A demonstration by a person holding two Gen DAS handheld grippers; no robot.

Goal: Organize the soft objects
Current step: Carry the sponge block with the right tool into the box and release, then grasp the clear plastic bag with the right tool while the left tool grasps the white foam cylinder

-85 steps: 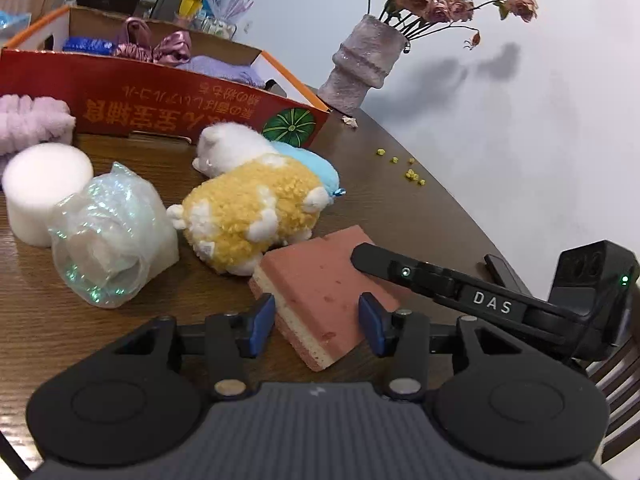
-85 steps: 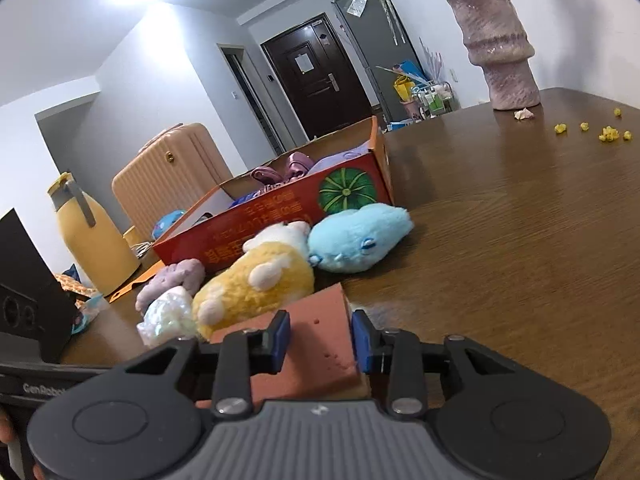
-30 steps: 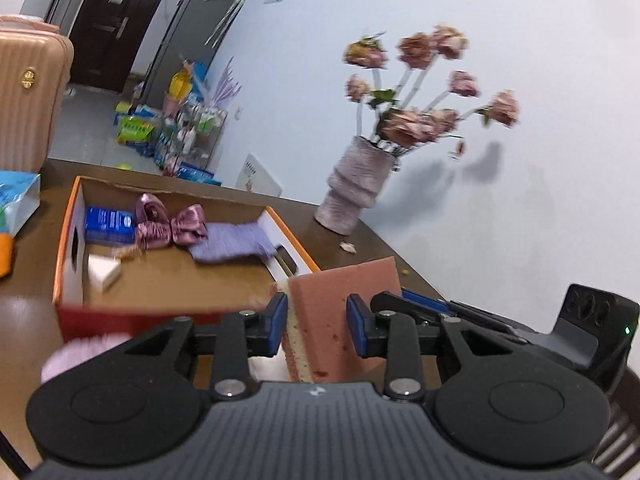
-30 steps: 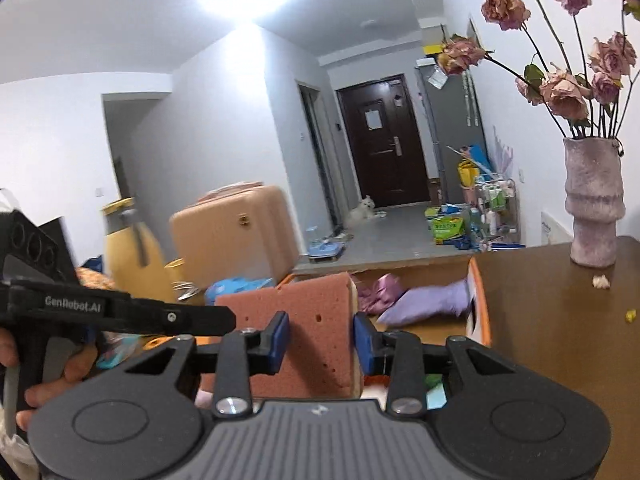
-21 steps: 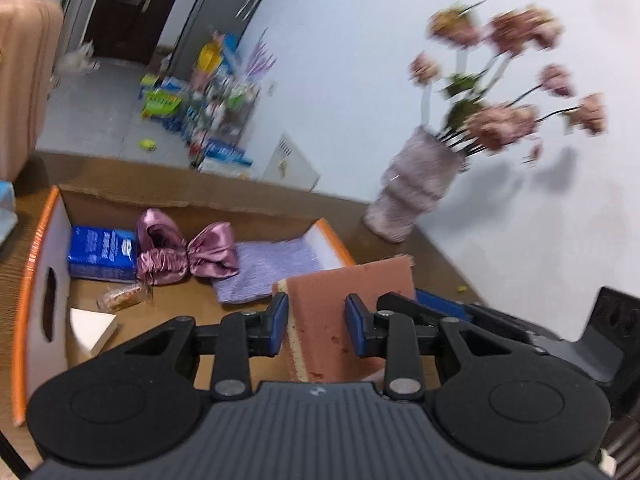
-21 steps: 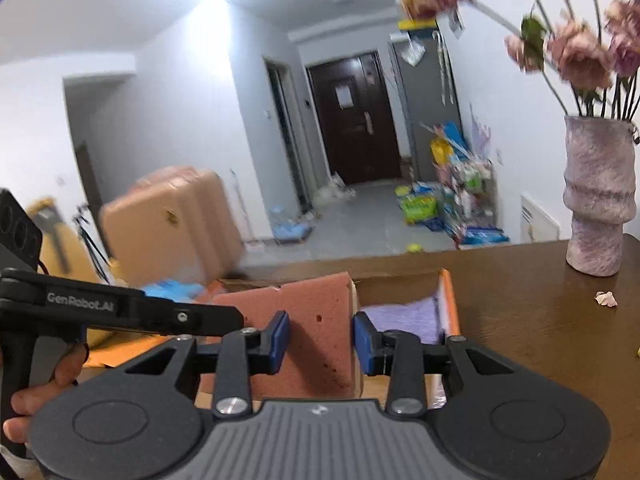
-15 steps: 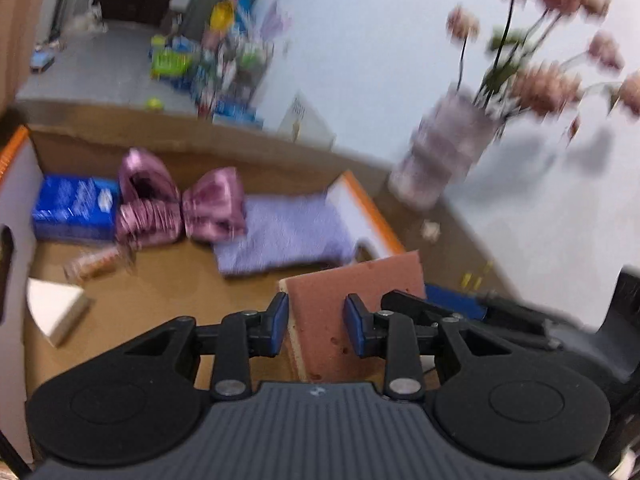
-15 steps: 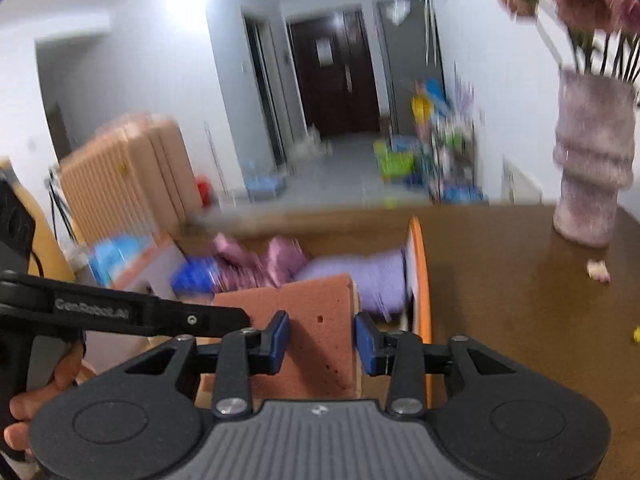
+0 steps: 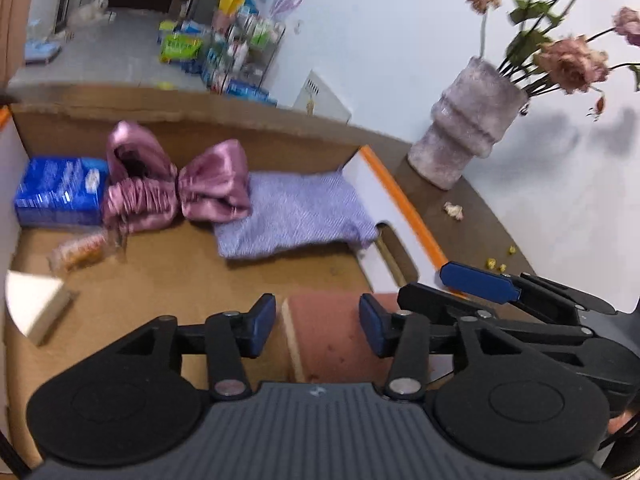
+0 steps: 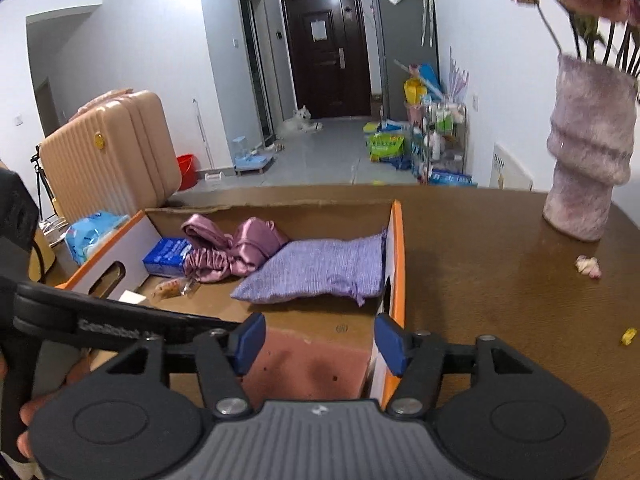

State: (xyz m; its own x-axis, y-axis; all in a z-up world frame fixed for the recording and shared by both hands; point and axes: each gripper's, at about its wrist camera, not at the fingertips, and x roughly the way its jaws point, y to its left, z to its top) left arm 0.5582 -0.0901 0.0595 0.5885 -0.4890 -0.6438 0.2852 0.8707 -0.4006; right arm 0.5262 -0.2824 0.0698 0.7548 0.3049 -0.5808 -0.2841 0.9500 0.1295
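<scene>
both grippers have let go since half a second ago: the pink sponge [image 9: 332,336], then pinched upright, now lies low on the floor of the cardboard box [image 10: 394,240], at its near right corner. left gripper [image 9: 317,326] and right gripper [image 10: 318,342] angle down over it, jaws opening, pads clear of the sponge between them. "genrobot" reads on the left gripper's arm. box sits on the tabletop [image 10: 500,300].
</scene>
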